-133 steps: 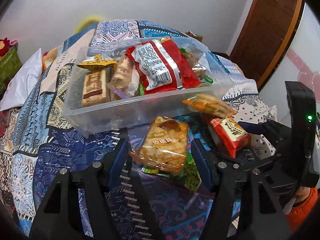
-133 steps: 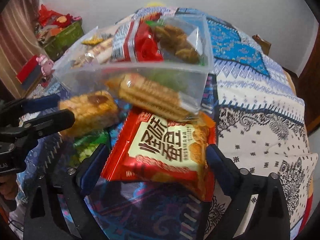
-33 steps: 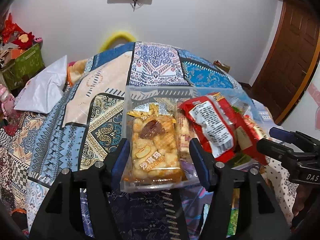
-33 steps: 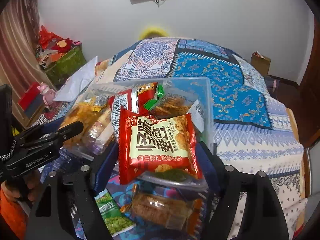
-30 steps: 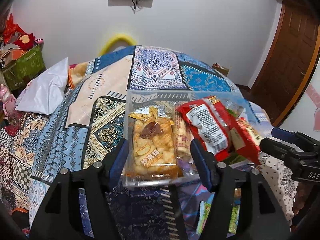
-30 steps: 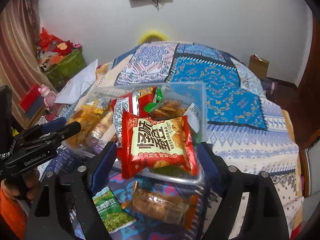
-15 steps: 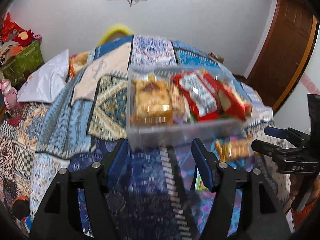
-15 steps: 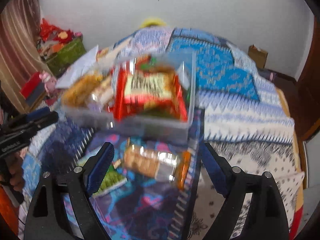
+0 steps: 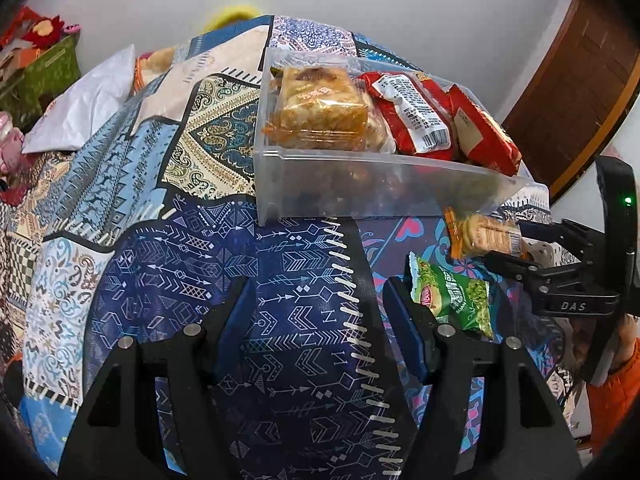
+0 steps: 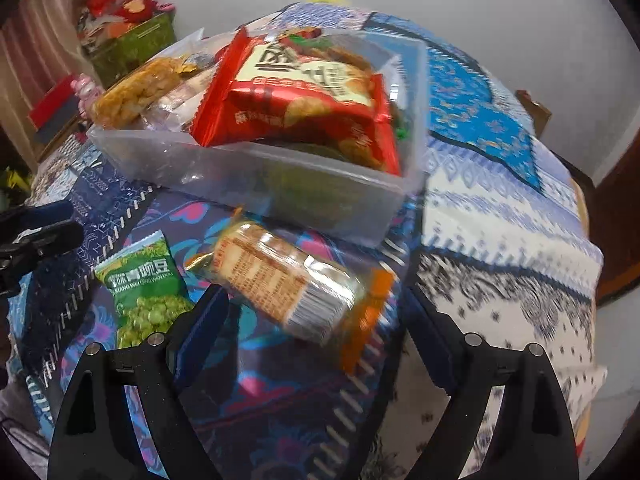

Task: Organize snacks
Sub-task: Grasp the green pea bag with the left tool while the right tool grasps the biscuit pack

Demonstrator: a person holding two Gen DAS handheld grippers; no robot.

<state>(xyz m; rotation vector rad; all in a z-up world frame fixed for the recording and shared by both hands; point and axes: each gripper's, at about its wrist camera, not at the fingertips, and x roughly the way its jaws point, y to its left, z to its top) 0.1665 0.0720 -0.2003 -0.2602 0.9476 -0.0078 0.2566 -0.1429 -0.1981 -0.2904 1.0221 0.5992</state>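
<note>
Patchwork quilt: we dropped both snacks into clear plastic bin; left gripper, right gripper empty, jaws apart; biscuit sleeve, green pea packet remain.

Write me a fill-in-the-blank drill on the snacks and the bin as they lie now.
1. The clear plastic bin stands on a patterned ____.
2. The pea packet outside the bin is coloured ____.
3. The cracker packet lies ____ the bin.
4. The right gripper has its jaws ____.

Missing words: quilt; green; outside; open
</note>
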